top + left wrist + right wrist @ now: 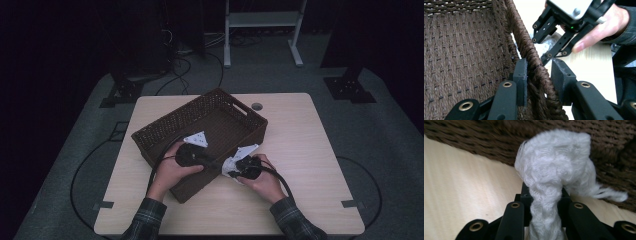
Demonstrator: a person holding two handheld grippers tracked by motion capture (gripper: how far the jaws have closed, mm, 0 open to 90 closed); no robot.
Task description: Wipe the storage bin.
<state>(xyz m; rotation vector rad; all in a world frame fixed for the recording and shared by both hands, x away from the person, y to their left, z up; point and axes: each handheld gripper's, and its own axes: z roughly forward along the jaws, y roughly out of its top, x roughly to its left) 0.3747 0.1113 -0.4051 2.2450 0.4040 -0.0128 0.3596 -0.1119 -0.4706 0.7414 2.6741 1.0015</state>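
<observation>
A dark brown woven basket (165, 125) stands skewed on the light wooden table (310, 150). My left gripper (216, 163) straddles its near right wall (524, 42), one jaw inside and one outside, shut on the braided rim (540, 72). Just outside that wall, low over the table, my right gripper (231, 168) is shut on a bunched white knitted cloth (554, 165). The cloth's loose end bulges above the jaws against the basket's side (486, 135). In the left gripper view the right gripper (540, 47) and the hand holding it sit close beyond the wall.
The basket's woven floor (461, 50) looks bare where I can see it. Open tabletop lies to the right and front of the hands. A round cable hole (257, 106) is near the far edge. Floor cables and a white frame (262, 20) lie beyond the table.
</observation>
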